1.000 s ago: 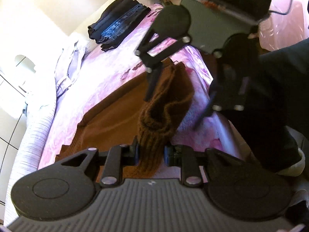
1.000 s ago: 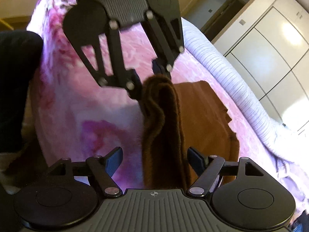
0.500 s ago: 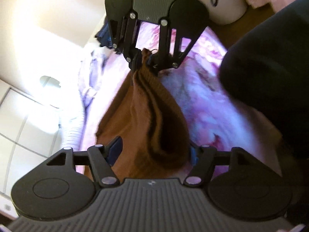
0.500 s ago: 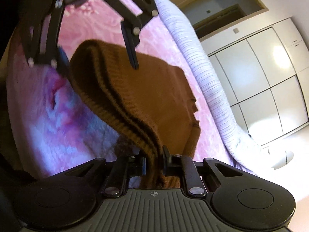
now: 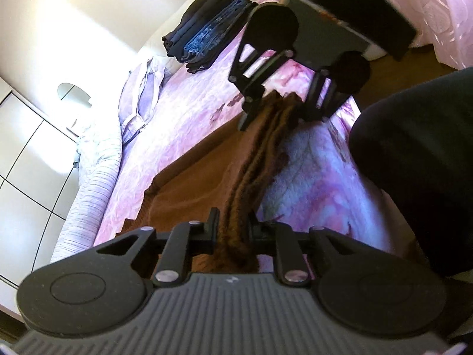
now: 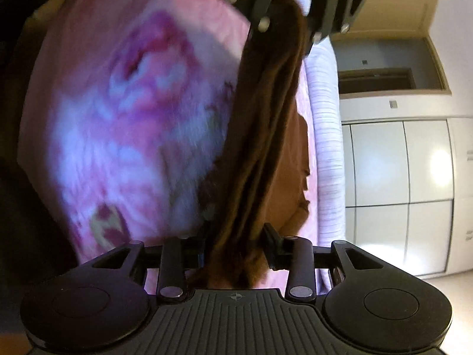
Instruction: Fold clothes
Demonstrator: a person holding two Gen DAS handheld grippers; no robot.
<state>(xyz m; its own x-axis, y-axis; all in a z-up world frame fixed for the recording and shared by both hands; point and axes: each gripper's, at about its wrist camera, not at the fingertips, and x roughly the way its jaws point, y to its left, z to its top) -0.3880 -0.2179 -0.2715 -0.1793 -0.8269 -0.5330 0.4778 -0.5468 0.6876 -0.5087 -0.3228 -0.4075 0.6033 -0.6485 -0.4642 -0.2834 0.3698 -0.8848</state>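
- Brown knitted sweater (image 5: 251,165) hanging taut as a bunched ribbed edge between two grippers, the rest of it lying spread on the bed below.
- Left gripper (image 5: 232,230) clamping one end of that edge, fingers pressing in on the knit from both sides.
- Right gripper (image 5: 273,111) pinching the other end, seen across from the left one; in its own view, right gripper (image 6: 236,247) showing fingers closed around the thick fold, though slightly apart because of the bulk.
- Left gripper (image 6: 283,29) appearing at the top of the right view, blurred, holding the far end.
- Judging by this, folding only starting: one edge lifted and stretched, no crease laid down, body of the sweater looking flat and unfolded.
- Remaining, likely: carrying the lifted edge over the body, laying it down, smoothing, folding again, then stacking.
- Pink flowered bedspread (image 5: 183,118) lying under the sweater, soft and wrinkled.
- Stack of dark folded clothes (image 5: 207,35) sitting well apart near the head of the bed, suggesting earlier pieces finished.
- Pale striped quilt (image 5: 88,204) running along the bed edge beside white wardrobe doors (image 6: 399,177).
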